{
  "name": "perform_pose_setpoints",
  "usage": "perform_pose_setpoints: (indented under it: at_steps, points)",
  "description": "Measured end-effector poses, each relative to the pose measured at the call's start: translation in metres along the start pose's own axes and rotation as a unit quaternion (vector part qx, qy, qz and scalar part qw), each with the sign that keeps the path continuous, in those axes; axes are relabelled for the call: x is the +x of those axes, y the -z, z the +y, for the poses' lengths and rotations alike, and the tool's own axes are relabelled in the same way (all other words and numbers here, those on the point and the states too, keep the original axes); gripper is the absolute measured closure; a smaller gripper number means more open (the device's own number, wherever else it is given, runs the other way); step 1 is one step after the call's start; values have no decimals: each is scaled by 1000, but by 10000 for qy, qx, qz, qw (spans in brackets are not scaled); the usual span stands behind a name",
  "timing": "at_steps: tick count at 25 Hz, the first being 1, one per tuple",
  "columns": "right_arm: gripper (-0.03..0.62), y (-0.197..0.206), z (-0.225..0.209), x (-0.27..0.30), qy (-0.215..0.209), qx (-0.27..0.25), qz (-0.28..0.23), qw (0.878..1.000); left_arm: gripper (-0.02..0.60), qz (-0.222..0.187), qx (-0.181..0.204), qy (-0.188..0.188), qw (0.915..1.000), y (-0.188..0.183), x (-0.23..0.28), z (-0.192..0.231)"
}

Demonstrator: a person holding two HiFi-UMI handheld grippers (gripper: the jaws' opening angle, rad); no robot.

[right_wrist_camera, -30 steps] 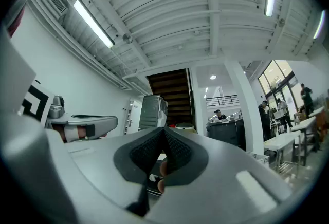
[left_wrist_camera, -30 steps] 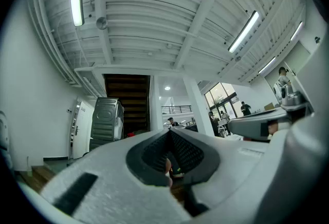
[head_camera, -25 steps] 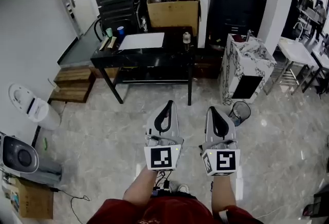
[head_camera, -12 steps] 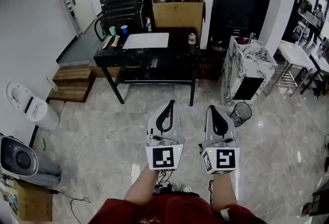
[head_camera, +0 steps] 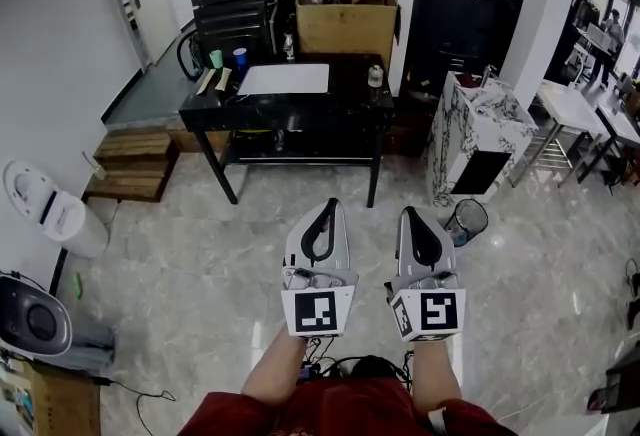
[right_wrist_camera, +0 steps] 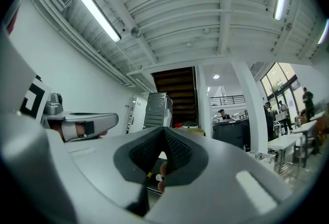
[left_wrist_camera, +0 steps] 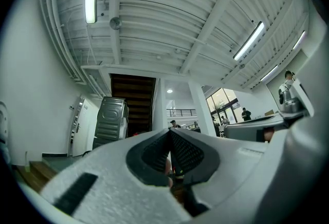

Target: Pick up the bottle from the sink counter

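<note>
Grey marble floor (head_camera: 200, 264) underfoot, white wall off to the left, both hands held low over open floor. Left gripper (head_camera: 327, 204): jaws pressed together at the tips, nothing pinched, only a dark oval gap behind the meeting point. Right gripper (head_camera: 409, 212): likewise closed tip to tip, holding nothing. Side by side, near each other, not touching. Both aimed forward, and in their own views tilted up toward ceiling beams and strip lights.

Well ahead of the left jaws, a black tabletop (head_camera: 345, 96) carrying a white sheet (head_camera: 284, 79), a green cup (head_camera: 215, 59) and a blue cup (head_camera: 238, 57) at its far left corner. At its right end, a small pale container (head_camera: 375, 75), upright, long axis vertical. Cardboard box (head_camera: 345, 19) behind that.

Ahead and to the right of the right jaws, well apart from them, a marble-patterned sink counter (head_camera: 470, 129) with a faucet (head_camera: 488, 74) on top. Bottle on it too small to make out, so no telling its lean or direction. Wire bin (head_camera: 466, 220) on the floor just right of the right jaws' tips, at the counter's foot.
</note>
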State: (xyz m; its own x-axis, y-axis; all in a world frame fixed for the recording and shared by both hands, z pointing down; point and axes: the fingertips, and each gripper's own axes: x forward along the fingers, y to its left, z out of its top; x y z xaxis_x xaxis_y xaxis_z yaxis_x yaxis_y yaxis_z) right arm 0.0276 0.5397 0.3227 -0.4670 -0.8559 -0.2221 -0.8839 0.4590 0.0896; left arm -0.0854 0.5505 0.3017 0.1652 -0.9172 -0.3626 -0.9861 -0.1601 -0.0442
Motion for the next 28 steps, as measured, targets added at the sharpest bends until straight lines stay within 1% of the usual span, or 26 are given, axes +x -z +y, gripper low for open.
perform_pose_setpoints:
  at_steps: [5, 9, 16, 28]
  points:
    - [592, 10, 4, 3, 5, 37, 62, 10000, 580, 48, -36, -20, 10000, 11, -4, 6]
    - [592, 16, -5, 15, 12, 53, 91, 9999, 580, 107, 24, -10, 9999, 20, 9, 6]
    - [592, 19, -40, 44, 52, 74, 30, 10000, 580, 34, 150, -7, 9999, 25, 53, -3]
    - [592, 34, -109, 98, 52, 111, 28, 9999, 580, 63, 185, 20, 9998, 47, 137, -24]
